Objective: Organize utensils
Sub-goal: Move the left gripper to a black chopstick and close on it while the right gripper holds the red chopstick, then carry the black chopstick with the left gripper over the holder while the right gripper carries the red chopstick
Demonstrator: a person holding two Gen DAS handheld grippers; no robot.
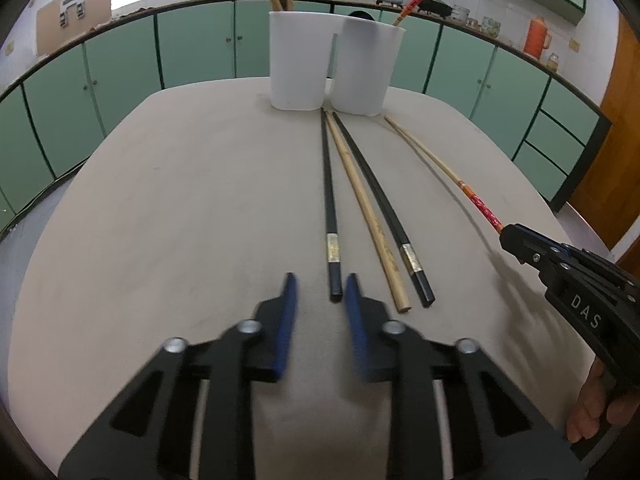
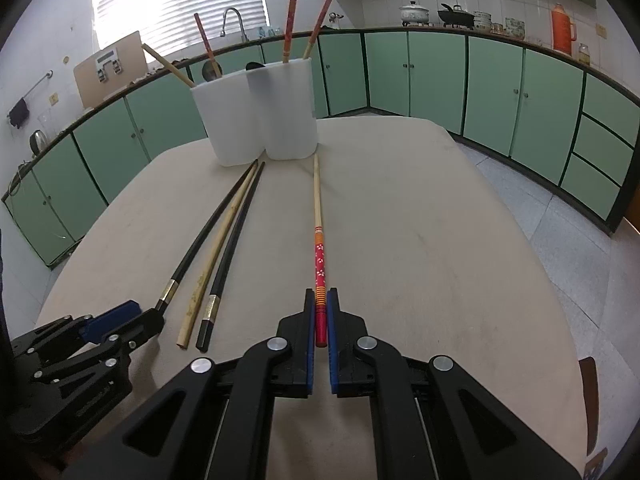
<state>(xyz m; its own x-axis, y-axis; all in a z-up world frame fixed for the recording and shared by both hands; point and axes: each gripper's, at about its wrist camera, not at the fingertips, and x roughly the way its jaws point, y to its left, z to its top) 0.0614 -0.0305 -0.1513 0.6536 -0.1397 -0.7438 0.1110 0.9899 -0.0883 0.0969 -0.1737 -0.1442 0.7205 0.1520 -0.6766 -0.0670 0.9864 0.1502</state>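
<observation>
On the beige table (image 1: 180,200) lie two black chopsticks (image 1: 328,184) (image 1: 376,196) with a plain wooden chopstick (image 1: 362,204) between them, tips toward the white two-cup holder (image 1: 296,64). My left gripper (image 1: 320,284) stands open, blurred, around the near end of the left black chopstick; its right pad is close to the stick and the left pad is apart from it. My right gripper (image 2: 320,300) is shut on the thick end of a red patterned chopstick (image 2: 319,256), whose pale tip points at the holder (image 2: 260,108). From the left wrist view, the right gripper (image 1: 506,236) holds that stick's end.
Several chopsticks (image 2: 290,20) stand in the holder's cups. Green cabinets (image 2: 440,76) ring the room, with pots (image 2: 414,12) and an orange flask (image 2: 562,28) on the counter. A person's hand (image 1: 596,404) grips the right tool. Bare tabletop spreads left of the chopsticks.
</observation>
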